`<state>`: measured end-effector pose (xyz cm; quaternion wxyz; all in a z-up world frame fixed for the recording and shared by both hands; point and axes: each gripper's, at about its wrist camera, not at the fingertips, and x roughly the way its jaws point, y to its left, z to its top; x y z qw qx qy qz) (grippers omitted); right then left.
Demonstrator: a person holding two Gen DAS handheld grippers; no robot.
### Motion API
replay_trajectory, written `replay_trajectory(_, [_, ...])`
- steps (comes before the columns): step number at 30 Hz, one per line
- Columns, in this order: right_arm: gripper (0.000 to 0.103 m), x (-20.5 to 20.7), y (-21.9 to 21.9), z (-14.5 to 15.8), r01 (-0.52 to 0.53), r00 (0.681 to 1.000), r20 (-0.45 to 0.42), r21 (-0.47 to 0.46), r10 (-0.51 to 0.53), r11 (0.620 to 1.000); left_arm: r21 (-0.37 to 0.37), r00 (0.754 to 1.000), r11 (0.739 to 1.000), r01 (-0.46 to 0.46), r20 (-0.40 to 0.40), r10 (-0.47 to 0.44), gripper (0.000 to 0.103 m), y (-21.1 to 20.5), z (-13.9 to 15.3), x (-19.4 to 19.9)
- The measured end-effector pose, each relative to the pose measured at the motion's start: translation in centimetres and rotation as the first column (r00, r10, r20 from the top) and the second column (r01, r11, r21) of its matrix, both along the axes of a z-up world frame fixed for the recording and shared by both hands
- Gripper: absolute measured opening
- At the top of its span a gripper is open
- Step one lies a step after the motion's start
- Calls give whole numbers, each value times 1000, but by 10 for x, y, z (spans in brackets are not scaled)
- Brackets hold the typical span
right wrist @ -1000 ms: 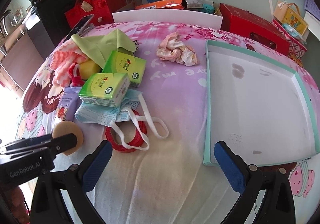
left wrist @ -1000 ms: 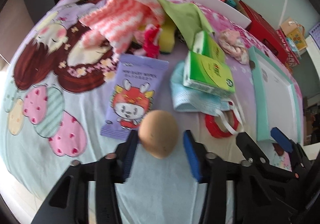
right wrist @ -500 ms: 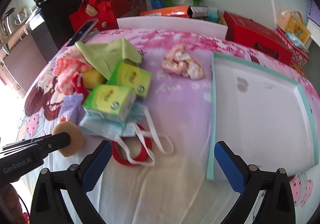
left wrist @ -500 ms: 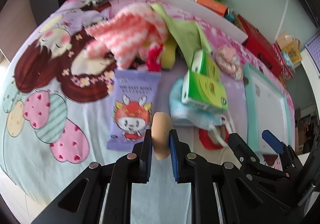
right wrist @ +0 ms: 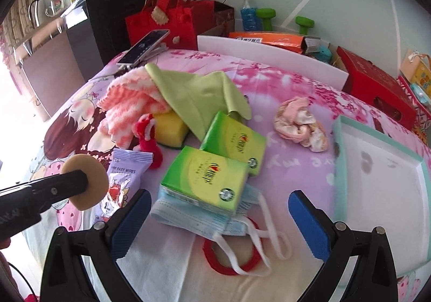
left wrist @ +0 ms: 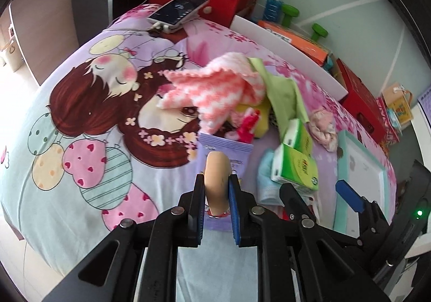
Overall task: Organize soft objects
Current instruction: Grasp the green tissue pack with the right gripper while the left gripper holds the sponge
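Note:
My left gripper (left wrist: 215, 183) is shut on a tan round sponge puff (left wrist: 217, 181), held edge-on above the bed; it also shows in the right wrist view (right wrist: 87, 183). My right gripper (right wrist: 218, 221) is open and empty above a blue face mask (right wrist: 199, 217) and a red ring (right wrist: 231, 261). Two green tissue packs (right wrist: 207, 178), a purple wipes pack (right wrist: 121, 186), a yellow sponge (right wrist: 169, 127), a pink-white towel (right wrist: 129, 108), a green cloth (right wrist: 196, 94) and a pink scrunchie (right wrist: 301, 124) lie on the bed.
A teal-rimmed white tray (right wrist: 336, 167) lies at the right. A phone (right wrist: 144, 46) rests at the bed's far left corner. A red bag (right wrist: 164, 22), a white board (right wrist: 269, 59) and red boxes (right wrist: 377, 86) stand behind the bed.
My left gripper has shut on the puff, turned it edge-on and lifted it off the bed. My right gripper has stayed open and drifted slightly.

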<state>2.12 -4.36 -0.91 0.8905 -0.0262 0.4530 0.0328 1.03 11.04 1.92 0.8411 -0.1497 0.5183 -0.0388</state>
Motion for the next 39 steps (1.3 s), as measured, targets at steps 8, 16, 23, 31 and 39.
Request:
replay_trajectory(8, [97,10,10,-11,-4,1000,-21,-4,4,1000,-11,1000,1000,-22,-21,22,17,7,-10,5])
replay_trajectory(16, [80,12,9,-14,-10,999,-36,10,11,1000,-19,1000,1000,-11,-27,10,17,5,-13,6])
replay_trajectory(23, [72,10,10,-14,-29,999,-35,13,29,1000,-14,1000,1000,-4,-27,4,17,3,-12,6])
replay_trajectory(31, [71,8,8,-9,-29,999,-25,30,30,999,-6,1000,1000,-4,-28,4,17,3,-12,6])
replay_trajectory(39, [71,1,-5,11,-11,1000,24,70,9,998,26,1000,1000,10,-6,-9,17,-5,-1,5])
